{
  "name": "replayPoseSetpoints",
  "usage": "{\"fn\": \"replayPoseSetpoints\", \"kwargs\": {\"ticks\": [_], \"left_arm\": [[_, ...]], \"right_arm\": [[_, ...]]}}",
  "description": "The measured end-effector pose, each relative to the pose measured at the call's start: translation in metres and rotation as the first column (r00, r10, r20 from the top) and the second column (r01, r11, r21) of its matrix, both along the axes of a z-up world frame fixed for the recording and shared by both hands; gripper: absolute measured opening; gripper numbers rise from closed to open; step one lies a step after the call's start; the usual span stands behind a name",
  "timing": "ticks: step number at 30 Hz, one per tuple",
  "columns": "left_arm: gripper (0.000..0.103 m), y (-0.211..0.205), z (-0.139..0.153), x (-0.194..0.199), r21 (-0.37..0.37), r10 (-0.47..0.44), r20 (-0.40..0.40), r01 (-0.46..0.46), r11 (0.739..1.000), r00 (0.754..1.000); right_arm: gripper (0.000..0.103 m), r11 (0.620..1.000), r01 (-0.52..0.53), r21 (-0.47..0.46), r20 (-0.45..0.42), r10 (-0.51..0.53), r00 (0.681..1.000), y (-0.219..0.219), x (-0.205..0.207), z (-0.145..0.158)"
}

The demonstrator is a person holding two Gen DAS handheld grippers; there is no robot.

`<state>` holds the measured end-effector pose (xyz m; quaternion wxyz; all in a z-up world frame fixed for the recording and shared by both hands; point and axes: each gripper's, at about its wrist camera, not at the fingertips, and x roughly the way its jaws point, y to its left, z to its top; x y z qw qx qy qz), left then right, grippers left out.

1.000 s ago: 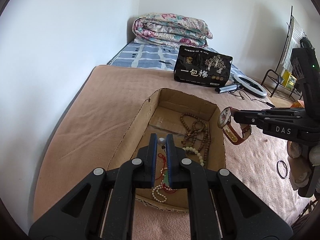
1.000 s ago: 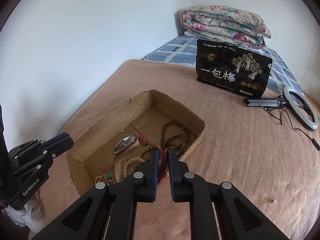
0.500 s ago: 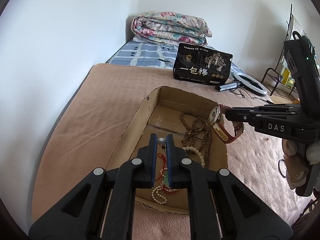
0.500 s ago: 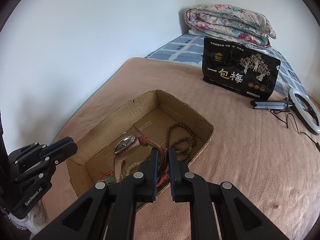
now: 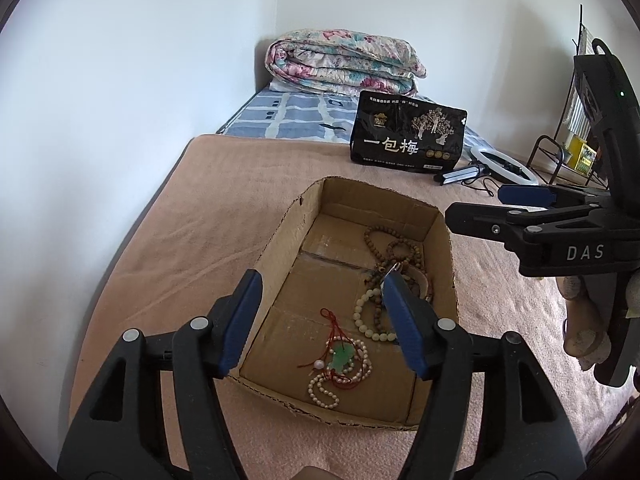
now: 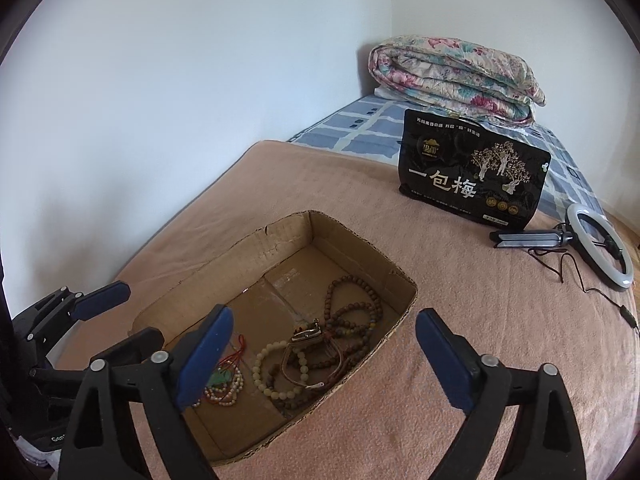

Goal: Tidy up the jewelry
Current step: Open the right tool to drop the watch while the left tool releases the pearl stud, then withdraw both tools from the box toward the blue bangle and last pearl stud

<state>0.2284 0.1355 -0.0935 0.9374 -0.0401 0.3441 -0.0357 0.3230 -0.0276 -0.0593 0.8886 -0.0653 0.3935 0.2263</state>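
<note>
Both grippers spread, empty: left gripper (image 5: pixel 320 320), right gripper (image 6: pixel 320 360) over cardboard box (image 6: pixel 362 248) mid-bed. Watch (image 6: pixel 306 354), bead strands inside box. I judge drop step done; next, find remaining jewelry.

Plain brown corrugated cardboard box (image 6: pixel 352 240), torn pale at the rims, on a flat salmon-pink blanket (image 6: pixel 460 300) over the bed. Inside, dark brown wooden bead strand (image 6: pixel 352 312), cream round-bead bracelet (image 6: pixel 276 376), silver-cased watch on a brown strap (image 6: pixel 306 336), and white pearl string with green pendant and red cord (image 5: pixel 340 360). Toward the bed's far edge, glossy black pouch with gold tree print and white characters (image 6: pixel 472 172); behind, blue-and-white checked sheet (image 6: pixel 360 124) and folded quilt in pink and teal florals on cream (image 6: pixel 452 72). White ring light with black stand (image 6: pixel 600 248) by the right edge. Black left tool (image 5: pixel 320 304) and black right tool (image 6: pixel 320 344), both blue-padded.
</note>
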Motion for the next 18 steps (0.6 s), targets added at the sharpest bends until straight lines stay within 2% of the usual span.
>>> {"fn": "replayPoseSetpoints", "kwargs": {"ticks": [1, 18], "left_arm": [[0.065, -0.001, 0.0, 0.0, 0.0, 0.0, 0.0, 0.0, 1.0, 1.0], [0.066, -0.013, 0.016, -0.015, 0.004, 0.001, 0.025, -0.001, 1.0, 1.0]], "right_arm": [[0.102, 1.0, 0.003, 0.002, 0.005, -0.003, 1.0, -0.001, 0.0, 0.0], [0.103, 0.999, 0.032, 0.014, 0.029, -0.032, 0.999, -0.024, -0.016, 0.015]]}}
